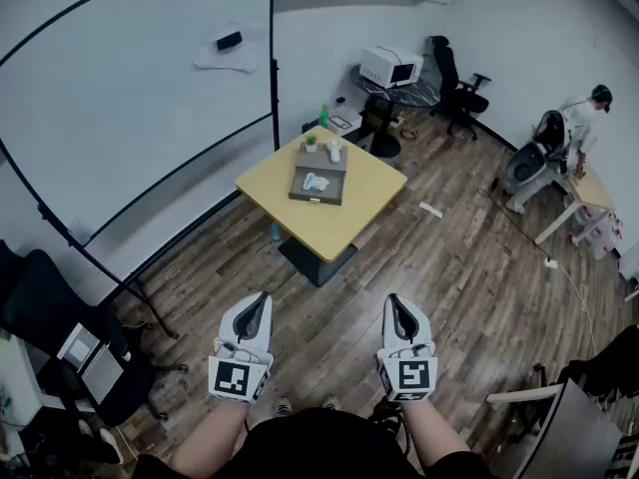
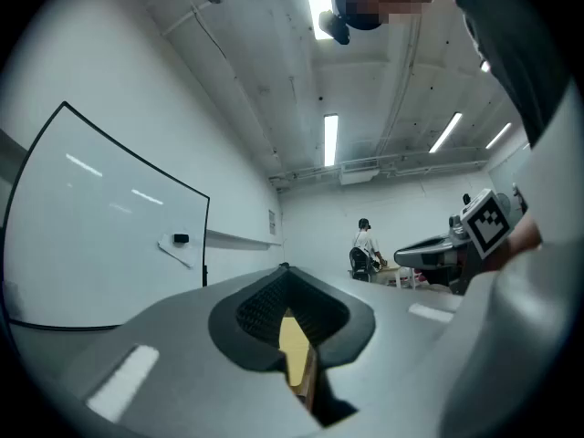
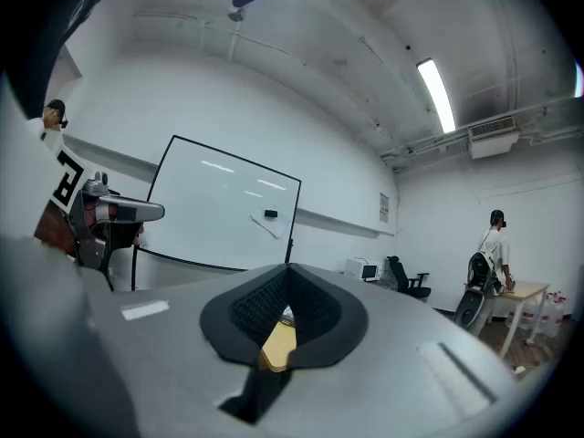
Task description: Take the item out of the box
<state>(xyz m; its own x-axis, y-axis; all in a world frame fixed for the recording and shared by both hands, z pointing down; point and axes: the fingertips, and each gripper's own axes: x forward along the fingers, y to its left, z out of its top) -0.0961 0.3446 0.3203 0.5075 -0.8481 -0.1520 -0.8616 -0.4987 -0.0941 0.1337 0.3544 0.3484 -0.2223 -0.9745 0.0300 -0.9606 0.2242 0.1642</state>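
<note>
Far ahead, a yellow table (image 1: 344, 218) carries a flat grey-brown box (image 1: 329, 190) with a pale white-blue item (image 1: 316, 181) lying in it. Behind it is a second box (image 1: 321, 160) bearing a small plant and a white cup. My left gripper (image 1: 254, 309) and right gripper (image 1: 398, 309) are held side by side close to my body, well short of the table. Both are shut with nothing between them. In the left gripper view the jaws (image 2: 285, 272) meet at the tips, with a sliver of yellow table showing through. The right gripper view shows its jaws (image 3: 288, 270) the same way.
A whiteboard (image 1: 130, 98) on a black stand runs along the left. A black chair (image 1: 60, 337) sits near left, another chair (image 1: 454, 83) and a microwave (image 1: 389, 66) at the back. A person (image 1: 584, 118) stands at a desk far right. Wood floor lies between me and the table.
</note>
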